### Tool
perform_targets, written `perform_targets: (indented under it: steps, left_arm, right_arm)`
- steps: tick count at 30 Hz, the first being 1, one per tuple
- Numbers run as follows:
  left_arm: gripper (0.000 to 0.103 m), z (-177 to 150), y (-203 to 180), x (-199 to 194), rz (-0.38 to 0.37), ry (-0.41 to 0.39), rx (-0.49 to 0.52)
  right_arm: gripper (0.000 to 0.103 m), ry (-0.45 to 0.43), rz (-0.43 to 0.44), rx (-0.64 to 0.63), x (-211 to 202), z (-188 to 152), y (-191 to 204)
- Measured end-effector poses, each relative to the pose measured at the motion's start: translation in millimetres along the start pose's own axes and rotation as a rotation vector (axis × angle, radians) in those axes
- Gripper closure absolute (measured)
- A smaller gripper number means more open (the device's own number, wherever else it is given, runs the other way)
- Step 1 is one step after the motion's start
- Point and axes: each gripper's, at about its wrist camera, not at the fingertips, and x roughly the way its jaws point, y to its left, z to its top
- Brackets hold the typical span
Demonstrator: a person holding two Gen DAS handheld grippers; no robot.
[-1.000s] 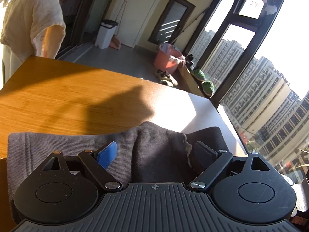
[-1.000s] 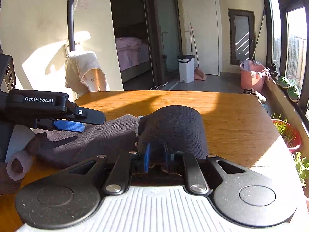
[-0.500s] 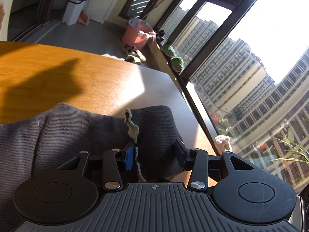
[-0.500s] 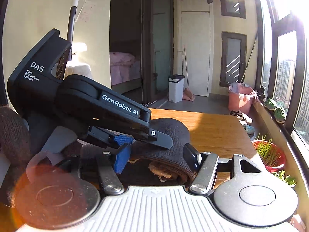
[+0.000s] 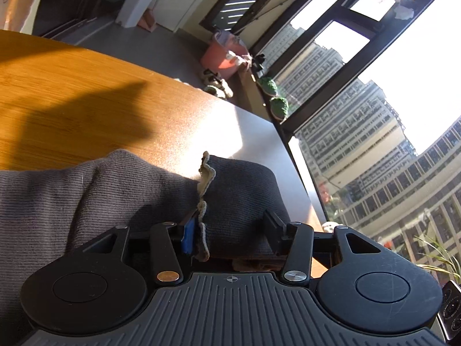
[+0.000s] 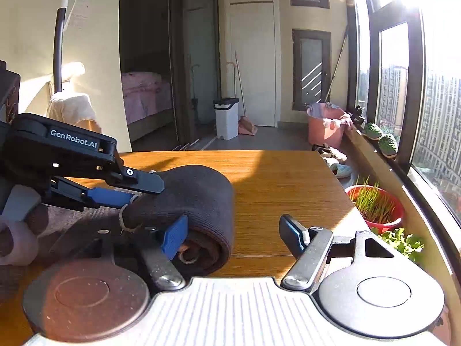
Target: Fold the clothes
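Observation:
A dark grey-brown knitted garment (image 5: 86,196) lies on the wooden table (image 5: 86,92), its right end rolled into a thick bundle (image 6: 201,190). My left gripper (image 5: 230,227) has that rolled end between its fingers. The pads still press on the fabric while the jaws are opening slightly. In the right wrist view the left gripper (image 6: 145,191) reaches in from the left, one finger above and the blue one below the roll's edge. My right gripper (image 6: 233,227) stands open at the roll's near end. Its left blue pad (image 6: 173,235) is beside the roll and its right finger is apart over bare wood.
The table's right edge runs along a window ledge with a red pot of grass (image 6: 374,204) just below it. A pink bucket (image 6: 325,127) and a white bin (image 6: 226,118) stand on the floor beyond. A gloved hand (image 6: 17,239) holds the left gripper.
The left gripper came from wide open over the garment to closed on its rolled end. The right gripper let go of the roll, opened wide and shifted right.

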Motion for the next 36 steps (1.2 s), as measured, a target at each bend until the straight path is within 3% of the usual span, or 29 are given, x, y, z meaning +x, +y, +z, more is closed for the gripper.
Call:
perform_targets:
  steps: [1, 3, 9, 11, 12, 15, 20, 21, 24, 26, 28, 32, 36]
  left_arm:
    - [0.051, 0, 1, -9, 0.002, -0.024, 0.005]
    - [0.040, 0, 3, -25, 0.003, -0.060, 0.013]
    - [0.029, -21, 13, -40, 0.014, -0.024, 0.056]
    - [0.029, -25, 22, -43, 0.035, -0.023, 0.067]
    - [0.037, -28, 26, -44, 0.046, -0.023, 0.072]
    - [0.045, -23, 43, -54, 0.043, -0.031, 0.049]
    - [0.042, -16, 60, -68, 0.077, -0.058, 0.009]
    - [0.040, -17, 59, -68, 0.076, -0.058, 0.009]
    - [0.031, -18, 55, -68, 0.072, -0.058, 0.017]
    - [0.025, -19, 52, -69, 0.074, -0.055, 0.033]
    - [0.020, -18, 46, -66, 0.080, -0.050, 0.050]
    - [0.017, -18, 38, -63, 0.088, -0.041, 0.069]
    - [0.016, -15, 27, -58, 0.088, -0.032, 0.086]
  right_arm:
    - [0.032, -0.011, -0.051, 0.026, -2, 2, -10]
    - [0.032, -0.021, -0.064, 0.085, -5, 5, -31]
    - [0.032, -0.003, -0.018, 0.246, -11, 1, -75]
    - [0.032, 0.008, 0.000, 0.281, -11, -3, -80]
    - [0.032, 0.008, 0.001, 0.281, -11, -5, -81]
    - [0.036, 0.012, 0.005, 0.272, -11, -10, -79]
    - [0.039, 0.048, 0.022, 0.331, 12, -12, -72]
    - [0.041, 0.058, 0.037, 0.349, 17, -12, -72]
    - [0.063, 0.093, 0.084, 0.380, 32, -13, -71]
    - [0.096, 0.113, 0.085, 0.367, 41, -8, -67]
    - [0.100, 0.089, 0.088, 0.333, 38, -2, -60]
    - [0.103, 0.026, 0.189, 0.189, 12, 13, -26]
    - [0.100, 0.022, 0.087, 0.197, 7, 5, -35]
